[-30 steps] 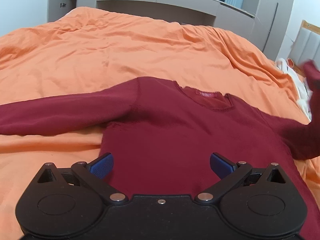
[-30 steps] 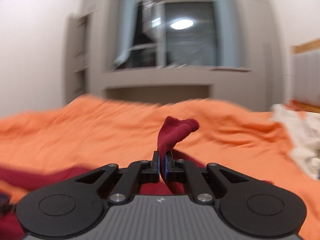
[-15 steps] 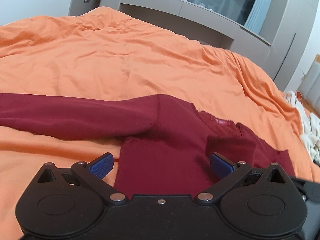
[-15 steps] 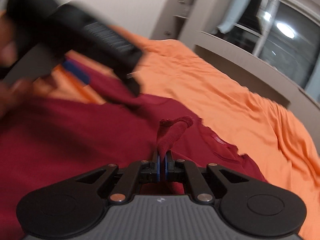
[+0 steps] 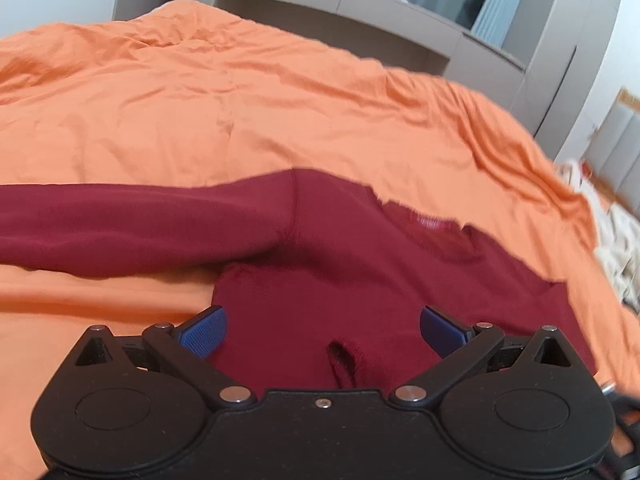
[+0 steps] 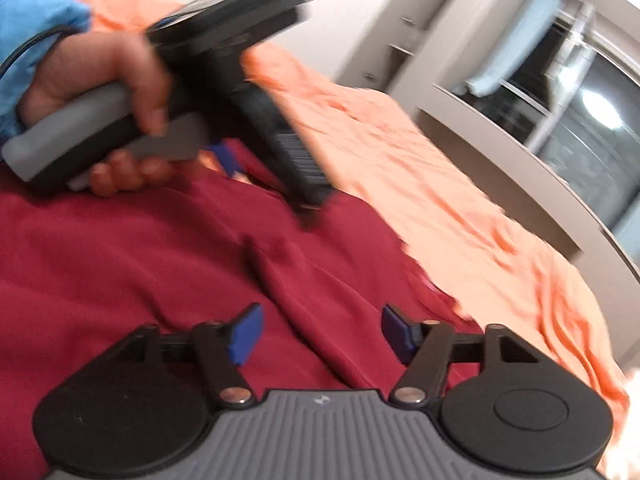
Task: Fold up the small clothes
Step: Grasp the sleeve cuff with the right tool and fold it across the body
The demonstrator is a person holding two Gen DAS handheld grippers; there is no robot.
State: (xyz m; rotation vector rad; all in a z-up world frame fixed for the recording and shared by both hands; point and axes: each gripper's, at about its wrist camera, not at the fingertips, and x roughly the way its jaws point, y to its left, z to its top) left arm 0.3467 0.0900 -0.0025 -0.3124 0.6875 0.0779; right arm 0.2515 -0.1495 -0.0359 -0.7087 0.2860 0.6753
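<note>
A dark red sweater [image 5: 344, 280] lies flat on an orange bed [image 5: 240, 100]. One sleeve [image 5: 120, 224] stretches long and straight away from the collar [image 5: 432, 228], out to the left. The left gripper [image 5: 320, 330] hovers over the sweater's body below the collar, nearer that sleeve, jaws wide apart and empty. The right gripper [image 6: 318, 332] sits over the other sleeve [image 6: 304, 304], which is folded across the body; its jaws are opening, cloth lying beneath them but not pinched. A second ago those jaws were clamped on that sleeve's cuff, lifted in the air.
</note>
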